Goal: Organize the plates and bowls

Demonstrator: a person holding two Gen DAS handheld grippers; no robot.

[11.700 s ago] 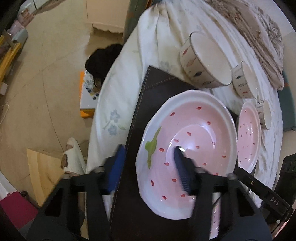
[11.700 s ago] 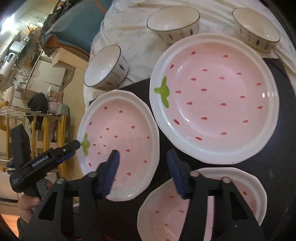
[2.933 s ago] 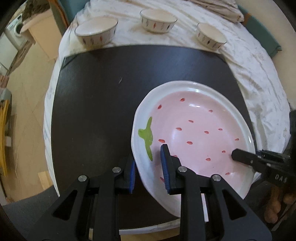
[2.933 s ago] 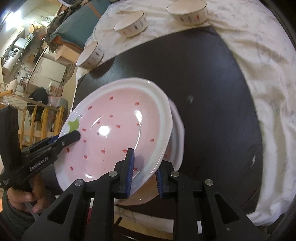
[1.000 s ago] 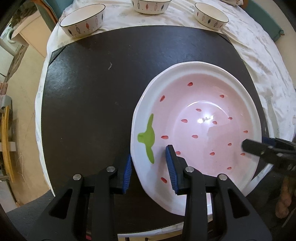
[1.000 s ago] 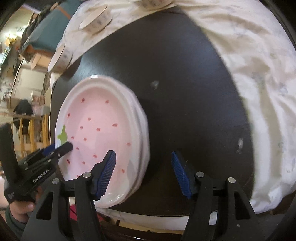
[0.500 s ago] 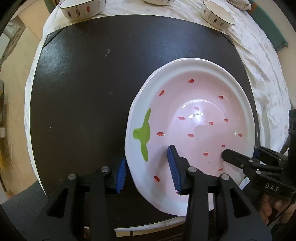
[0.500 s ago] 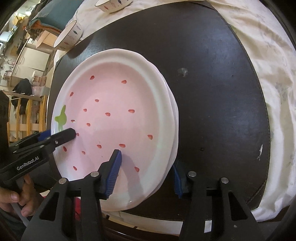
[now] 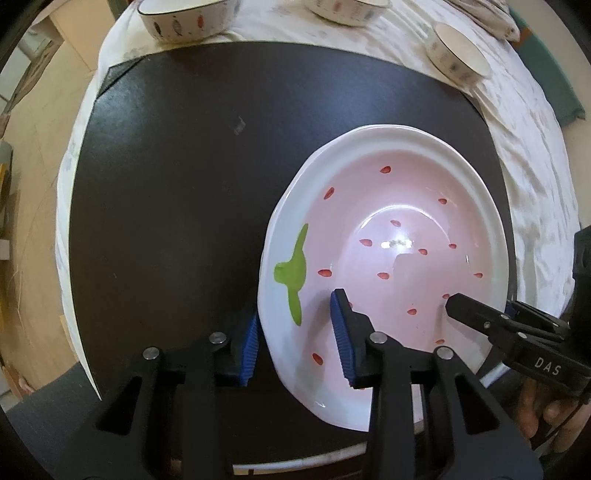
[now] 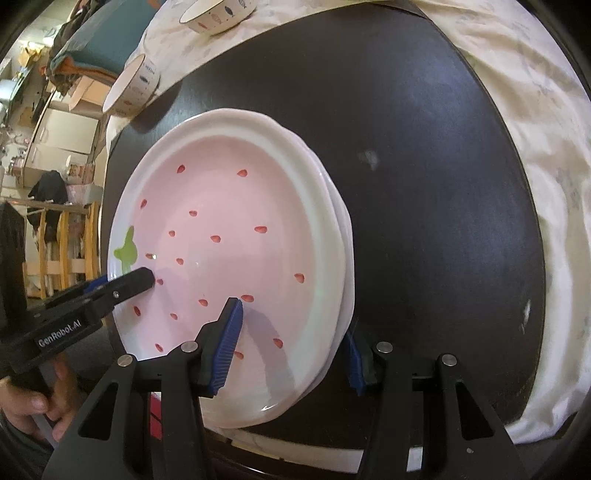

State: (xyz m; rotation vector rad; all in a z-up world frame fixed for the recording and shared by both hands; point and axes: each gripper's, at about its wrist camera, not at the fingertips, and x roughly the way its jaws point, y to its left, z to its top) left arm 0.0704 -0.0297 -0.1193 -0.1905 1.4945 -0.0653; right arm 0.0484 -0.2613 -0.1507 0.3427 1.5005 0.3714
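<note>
A stack of pink strawberry plates (image 9: 399, 206) (image 10: 229, 192) lies on the black mat (image 9: 184, 184), near its front edge. My left gripper (image 9: 295, 314) points down over the stack's left rim, beside the green stem. One pad is outside the rim, the other on the top plate's pink inside. My right gripper (image 10: 293, 321) spans the right rim. Its left pad rests inside the top plate and its right pad is tucked against the outer edge, partly hidden. Both look shut on the stack.
Three patterned bowls (image 9: 188, 18) (image 9: 347, 11) (image 9: 458, 62) stand on the white tablecloth (image 9: 535, 147) beyond the mat. Two of these bowls (image 10: 218, 14) (image 10: 133, 85) show in the right wrist view. A person's hand (image 10: 26, 402) holds the left gripper. Floor and furniture lie past the table's left side.
A second ago my right gripper stood wide beside the stack; it has since come over the right rim and narrowed onto it. My left gripper stays on the left rim.
</note>
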